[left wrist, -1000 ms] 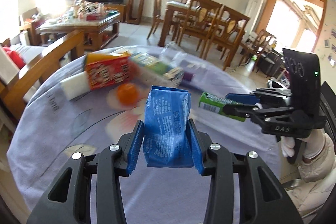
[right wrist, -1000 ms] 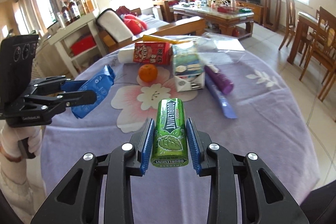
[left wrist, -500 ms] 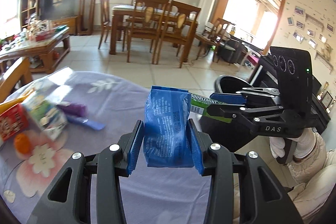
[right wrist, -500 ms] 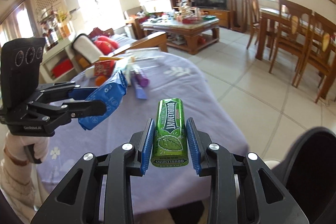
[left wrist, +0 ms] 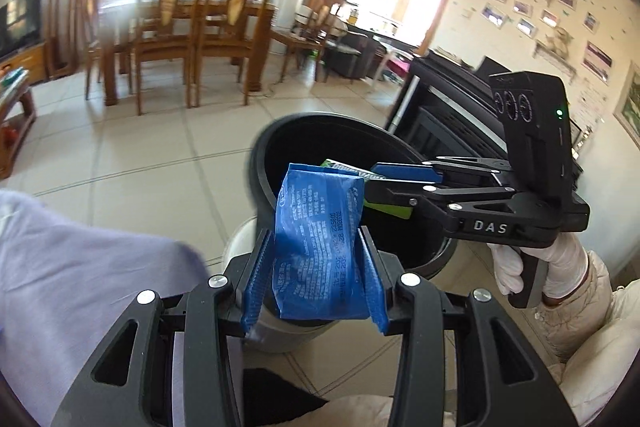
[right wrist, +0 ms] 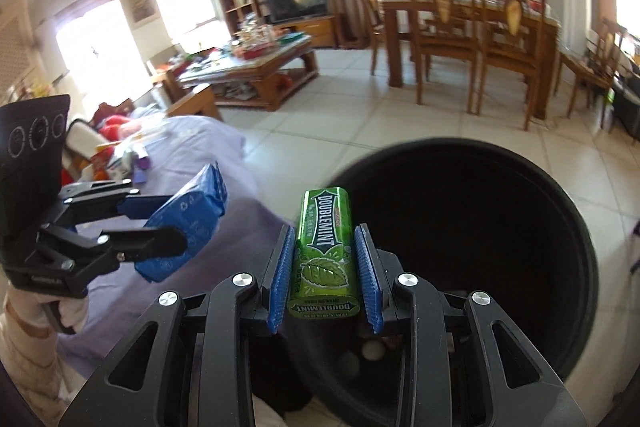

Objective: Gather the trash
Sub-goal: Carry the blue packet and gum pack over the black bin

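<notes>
My left gripper (left wrist: pixel 316 247) is shut on a blue snack packet (left wrist: pixel 320 247), held at the near rim of a black trash bin (left wrist: pixel 280 135). My right gripper (right wrist: pixel 324 259) is shut on a green Doublemint gum box (right wrist: pixel 324 251), held over the bin's near rim (right wrist: pixel 576 227). In the left wrist view the right gripper (left wrist: pixel 400 183) reaches over the bin mouth with the green box (left wrist: pixel 340 166) partly hidden behind the packet. In the right wrist view the left gripper (right wrist: pixel 160 223) with the blue packet (right wrist: pixel 188 223) hangs over the table edge, left of the bin.
The table with the lilac cloth (left wrist: pixel 80 287) lies left of the bin, with boxes and an orange on it at the far end (right wrist: pixel 120 159). A dining table with wooden chairs (right wrist: pixel 460 27) stands beyond on the tiled floor. A black piano (left wrist: pixel 448 115) stands behind the bin.
Both grippers have swung away from the table to the black bin, still holding the packet and the gum box. The bin now fills the lower right of the right wrist view.
</notes>
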Demonstrator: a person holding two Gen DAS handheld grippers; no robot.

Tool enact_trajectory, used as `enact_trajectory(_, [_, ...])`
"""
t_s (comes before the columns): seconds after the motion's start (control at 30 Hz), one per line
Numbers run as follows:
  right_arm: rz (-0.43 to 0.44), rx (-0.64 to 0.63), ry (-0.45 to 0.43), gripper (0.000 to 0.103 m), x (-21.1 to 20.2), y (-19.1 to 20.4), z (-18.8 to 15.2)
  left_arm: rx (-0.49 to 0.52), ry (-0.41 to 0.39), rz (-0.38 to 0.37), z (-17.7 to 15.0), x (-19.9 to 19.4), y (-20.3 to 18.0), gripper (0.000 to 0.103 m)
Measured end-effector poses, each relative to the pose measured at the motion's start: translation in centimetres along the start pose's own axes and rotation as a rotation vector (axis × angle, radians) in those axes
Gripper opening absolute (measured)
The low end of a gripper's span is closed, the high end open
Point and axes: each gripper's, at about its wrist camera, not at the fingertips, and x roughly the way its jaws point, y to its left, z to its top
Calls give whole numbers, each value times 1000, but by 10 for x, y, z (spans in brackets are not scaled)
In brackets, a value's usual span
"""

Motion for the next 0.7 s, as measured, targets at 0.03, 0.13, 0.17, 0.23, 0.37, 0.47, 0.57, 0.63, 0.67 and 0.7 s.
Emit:
enact_trajectory(0.03, [-14, 14, 3, 31, -2, -11, -3, 10, 7, -11, 2, 9, -5, 42])
enact_trajectory(0.13, [-48, 52, 15, 31, -2, -39, -15, 31, 31, -33, 4, 32, -16, 42])
enact_trajectory(0.17, [-54, 66, 20, 31, -2, -48, -18, 36, 40, -34, 6, 38, -18, 42])
enact_trajectory(0.23, [-61, 87, 26, 31, 2, -60, -24, 42, 49, -36, 7, 50, -20, 42])
enact_trajectory(0.37, [-72, 103, 40, 31, 5, -74, -33, 50, 70, -28, 6, 62, -22, 42])
enact_trajectory(0.47, [-75, 107, 48, 31, 5, -83, -42, 62, 83, -19, 8, 70, -27, 42])
enact_trajectory(0.57, [-79, 111, 54, 31, 7, -87, -45, 69, 95, -17, 7, 76, -31, 42])
enact_trajectory(0.63, [-81, 114, 58, 31, 9, -90, -48, 76, 106, -12, 7, 81, -33, 42])
enact_trajectory(0.67, [-82, 115, 61, 31, 10, -92, -50, 80, 111, -9, 6, 84, -33, 42])
enact_trajectory(0.7, [-83, 116, 63, 31, 11, -92, -50, 85, 115, -5, 6, 86, -34, 42])
